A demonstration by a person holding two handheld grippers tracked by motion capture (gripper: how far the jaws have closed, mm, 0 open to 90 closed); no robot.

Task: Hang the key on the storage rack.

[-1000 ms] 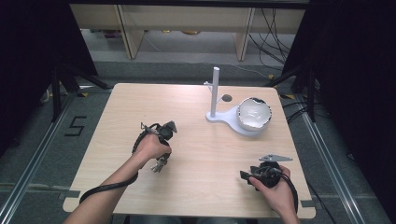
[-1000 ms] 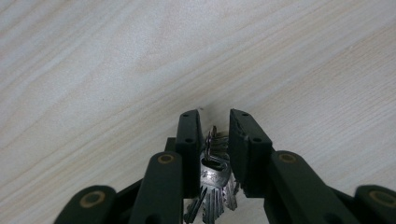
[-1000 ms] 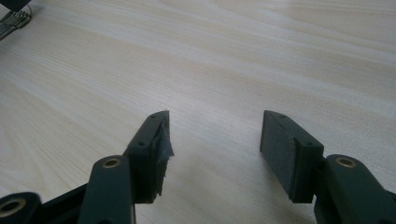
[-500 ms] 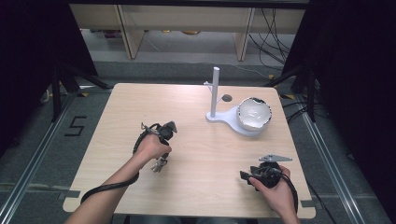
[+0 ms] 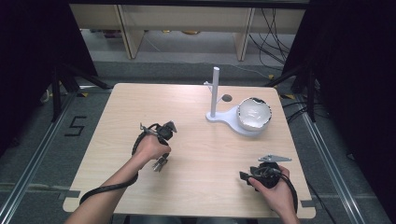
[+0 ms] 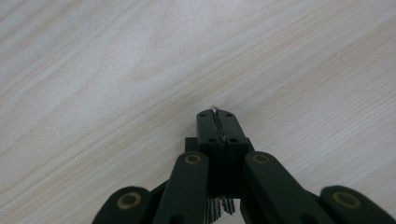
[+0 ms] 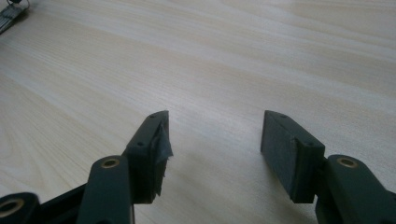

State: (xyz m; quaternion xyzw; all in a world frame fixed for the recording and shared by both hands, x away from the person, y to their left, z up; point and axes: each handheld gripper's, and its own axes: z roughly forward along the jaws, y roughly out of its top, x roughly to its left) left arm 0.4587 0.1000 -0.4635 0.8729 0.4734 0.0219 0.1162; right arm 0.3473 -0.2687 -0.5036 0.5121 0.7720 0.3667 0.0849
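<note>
We note the black two-jaw left gripper (image 6: 217, 122) has just been closing; its jaws now meet, with nothing visibly clamped between them. The black two-jaw right gripper (image 7: 214, 140), near the pale wooden table's (image 5: 201, 186) front right corner, stands open and empty.

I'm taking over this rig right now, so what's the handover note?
Left gripper: jaws have just been closing and are now shut, tips low over the table. A silvery sliver shows at the tips; gripped or not, I cannot tell.
Right gripper: open, nothing between the jaws, at the near right of the table.
Things: small metal thing by the left hand; white bowl on the white stand, far right.
Done: the closing.
Left: probably lift and check the catch.
</note>
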